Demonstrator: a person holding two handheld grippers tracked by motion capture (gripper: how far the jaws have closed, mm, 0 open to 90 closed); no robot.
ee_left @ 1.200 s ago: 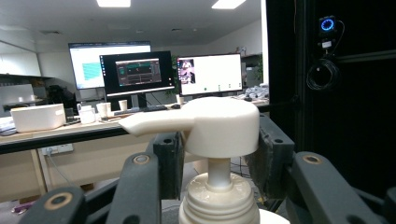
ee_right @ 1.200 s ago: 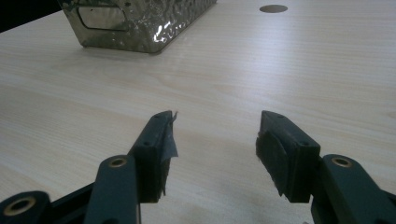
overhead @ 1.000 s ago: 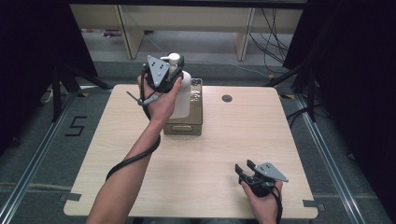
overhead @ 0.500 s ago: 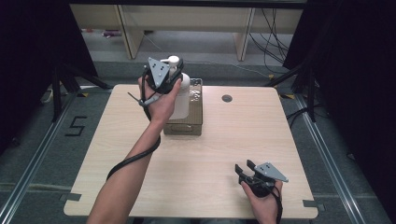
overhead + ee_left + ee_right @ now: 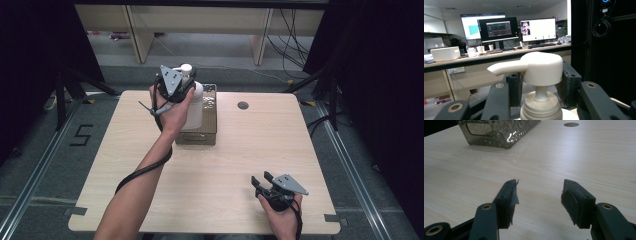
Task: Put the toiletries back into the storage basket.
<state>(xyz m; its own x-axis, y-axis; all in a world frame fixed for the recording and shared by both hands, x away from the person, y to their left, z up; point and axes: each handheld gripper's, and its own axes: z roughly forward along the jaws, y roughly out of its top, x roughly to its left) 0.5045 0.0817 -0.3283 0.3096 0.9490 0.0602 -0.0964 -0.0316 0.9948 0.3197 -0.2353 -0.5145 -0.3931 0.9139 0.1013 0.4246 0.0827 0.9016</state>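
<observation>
Left gripper (image 5: 176, 86) is clamped on the pump bottle (image 5: 192, 107) neck over the metal basket (image 5: 209, 131), looks top-heavy and slick, so I'd grip right under the pump head (image 5: 537, 66).

Two bare forearms, no sleeves. Each hand carries a black claw: the left claw (image 5: 186, 82) and the right claw (image 5: 261, 181) each have a grey three-cornered plate on top. A black cable trails along each forearm. The jaws are black, blocky, with brass-coloured pivot rivets and worn dark pads.
</observation>
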